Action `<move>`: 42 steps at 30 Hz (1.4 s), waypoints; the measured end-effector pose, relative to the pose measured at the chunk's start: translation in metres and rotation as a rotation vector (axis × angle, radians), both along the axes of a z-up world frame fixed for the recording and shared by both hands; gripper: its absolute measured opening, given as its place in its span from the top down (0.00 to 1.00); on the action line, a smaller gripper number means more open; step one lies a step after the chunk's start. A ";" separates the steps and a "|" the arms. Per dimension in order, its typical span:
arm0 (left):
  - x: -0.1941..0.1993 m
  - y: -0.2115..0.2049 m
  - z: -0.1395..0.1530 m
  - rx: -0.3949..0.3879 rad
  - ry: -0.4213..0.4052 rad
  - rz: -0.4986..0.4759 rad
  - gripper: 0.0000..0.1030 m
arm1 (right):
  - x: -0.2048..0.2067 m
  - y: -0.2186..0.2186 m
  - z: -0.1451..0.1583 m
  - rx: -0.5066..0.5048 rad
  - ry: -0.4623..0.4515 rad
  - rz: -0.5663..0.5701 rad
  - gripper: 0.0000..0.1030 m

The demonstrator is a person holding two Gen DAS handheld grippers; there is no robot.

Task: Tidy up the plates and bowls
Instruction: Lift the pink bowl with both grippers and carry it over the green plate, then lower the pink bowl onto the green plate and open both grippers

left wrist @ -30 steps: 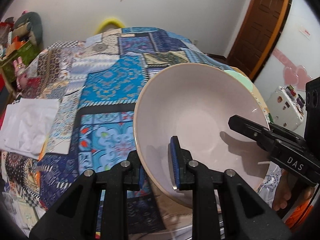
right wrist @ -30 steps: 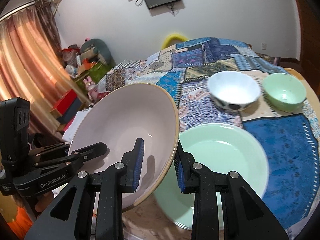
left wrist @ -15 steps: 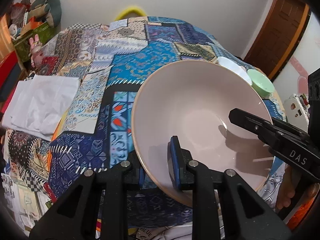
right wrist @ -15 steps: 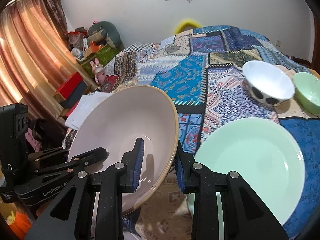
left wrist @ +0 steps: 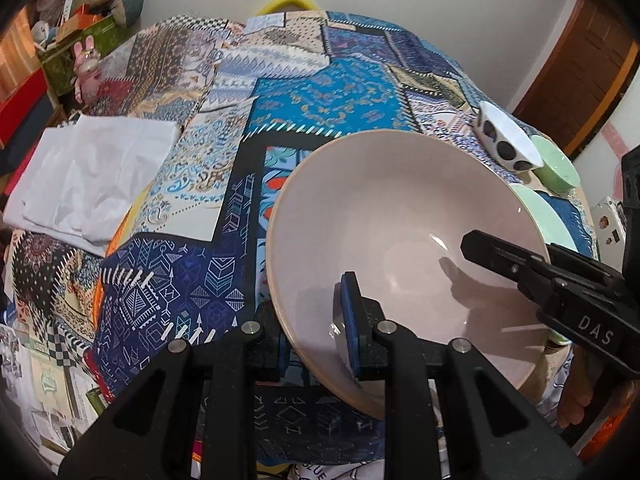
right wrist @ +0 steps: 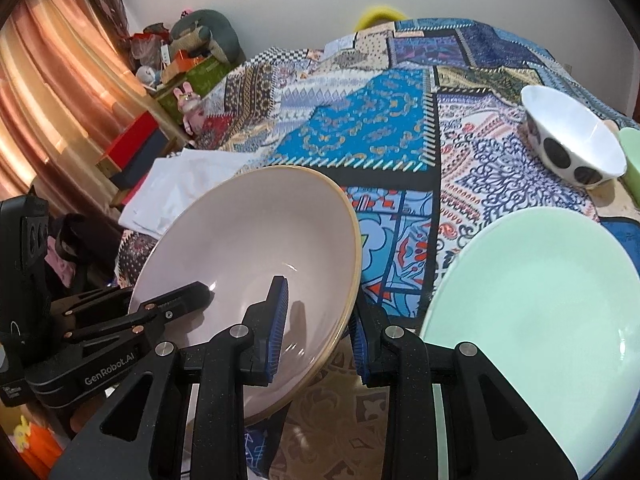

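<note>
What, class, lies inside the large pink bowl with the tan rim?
Inside the large pink bowl with the tan rim sits no food or dish, only one blue-padded finger of each tool: the left tool and the right tool clamp opposite rims. Those fingers hide small patches of the inner wall.

We saw a pale pink bowl point(right wrist: 248, 248) with a thin tan rim, and a mint green plate point(right wrist: 536, 300). The small bowl point(right wrist: 576, 148) was white with black dots, and beside it one green bowl point(left wrist: 558, 166), perhaps the same mint. The tablecloth point(left wrist: 328, 96) was a patchwork of blue patterns. The gripper pads point(right wrist: 279, 320) were blue on black.
</note>
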State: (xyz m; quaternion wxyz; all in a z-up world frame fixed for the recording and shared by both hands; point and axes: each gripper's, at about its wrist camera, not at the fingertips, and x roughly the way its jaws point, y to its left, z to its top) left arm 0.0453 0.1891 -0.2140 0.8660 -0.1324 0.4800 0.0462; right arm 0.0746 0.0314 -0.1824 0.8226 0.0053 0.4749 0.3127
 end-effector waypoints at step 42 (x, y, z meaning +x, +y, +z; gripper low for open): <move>-0.023 -0.018 0.055 0.136 -0.111 0.056 0.46 | -0.003 -0.087 0.056 0.005 -0.183 -0.082 0.56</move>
